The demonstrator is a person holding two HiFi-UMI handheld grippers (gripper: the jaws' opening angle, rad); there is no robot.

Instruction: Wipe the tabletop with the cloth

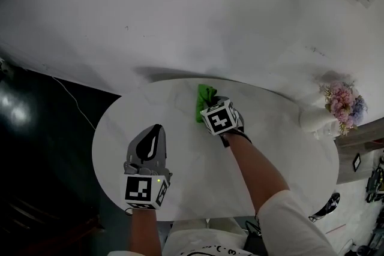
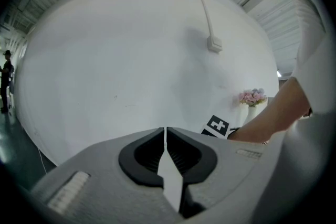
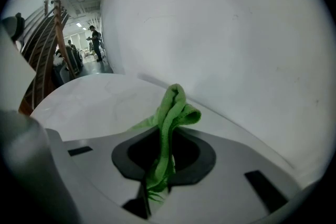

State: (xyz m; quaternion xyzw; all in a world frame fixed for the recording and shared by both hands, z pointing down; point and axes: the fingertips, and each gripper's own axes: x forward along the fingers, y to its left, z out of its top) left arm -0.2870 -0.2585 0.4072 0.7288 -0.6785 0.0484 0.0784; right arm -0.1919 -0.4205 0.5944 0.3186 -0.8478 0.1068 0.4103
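- The right gripper (image 3: pixel 163 150) is clamping the green cloth (image 3: pixel 172 105) between its jaws. The cloth is bunching up out of them, with one fold trailing down towards the table (image 1: pixel 276 147).
- In the head view the cloth is sitting near the table's far edge, about mid-width, just ahead of the right gripper.
- The left gripper (image 2: pixel 166 139) is hanging over the near-left part of the table, well apart from the cloth. Its jaws are pressing together on nothing.
- The wiping step looks to be in hand, though no view is showing how much of the top is already done.
- The next move is likely calling for pressing the cloth flat and sweeping it across the top, keeping the grip firm and steering clear of the flowers (image 1: pixel 342 104) at the right edge.
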